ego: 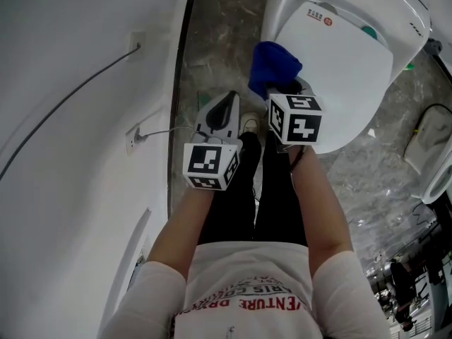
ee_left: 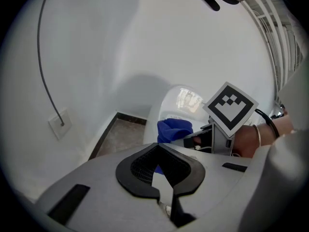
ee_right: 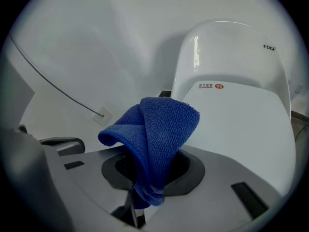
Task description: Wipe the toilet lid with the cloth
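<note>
Blue microfibre cloth point(ee_right: 157, 139) pinched bunched in right gripper point(ee_right: 136, 211), poised at closed toilet lid's point(ee_right: 241, 124) near edge, contact unclear, so looks like approach step, next press flat and sweep; left gripper point(ee_left: 166, 199) closed, empty.

probably a bathroom: white toilet point(ego: 339, 69), stone-patterned floor point(ego: 219, 41), wall socket point(ego: 131, 140).

left gripper point(ego: 224, 108): jaws together, empty, pointing 12 o'clock | right gripper point(ego: 286, 90): at its 2 o'clock, jaws clamped on cloth point(ego: 274, 66) | left arm point(ego: 176, 232), right arm point(ego: 321, 203): stretched forward side by side
</note>
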